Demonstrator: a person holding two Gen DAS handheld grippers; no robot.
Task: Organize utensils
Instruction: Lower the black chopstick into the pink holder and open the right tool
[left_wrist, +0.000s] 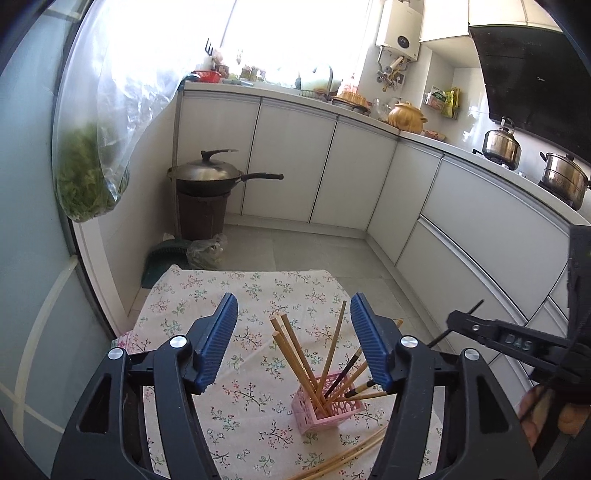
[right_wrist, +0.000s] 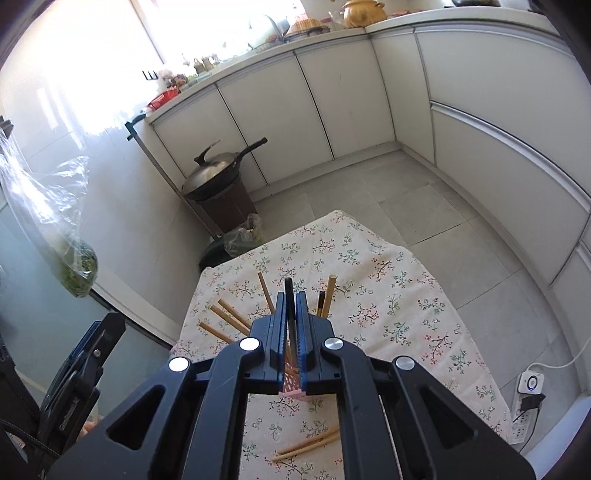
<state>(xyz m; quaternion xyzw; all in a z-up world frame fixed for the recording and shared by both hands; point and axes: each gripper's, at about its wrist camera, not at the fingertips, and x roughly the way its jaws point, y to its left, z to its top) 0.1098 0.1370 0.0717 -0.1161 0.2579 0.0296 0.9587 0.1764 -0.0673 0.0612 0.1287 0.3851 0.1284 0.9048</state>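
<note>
A pink lattice holder (left_wrist: 325, 410) stands on the flowered tablecloth (left_wrist: 207, 295) with several bamboo chopsticks (left_wrist: 295, 354) leaning out of it. My left gripper (left_wrist: 293, 301) hovers above and behind the holder, open, with nothing between its blue pads. My right gripper (right_wrist: 291, 299) is shut on a dark chopstick (right_wrist: 289, 291), which sticks up between the pads directly over the holder (right_wrist: 291, 386). In the left wrist view that right gripper (left_wrist: 452, 319) comes in from the right, the dark stick (left_wrist: 476, 306) crossing its tip. Two loose bamboo chopsticks (right_wrist: 306, 445) lie on the cloth nearer to me.
A lidded wok (left_wrist: 207, 173) sits on a brown bin by the white cabinets. A plastic bag of greens (left_wrist: 88, 177) hangs at the left. A power strip (right_wrist: 528, 402) lies on the floor to the right of the table. A kettle (left_wrist: 502, 144) stands on the stove.
</note>
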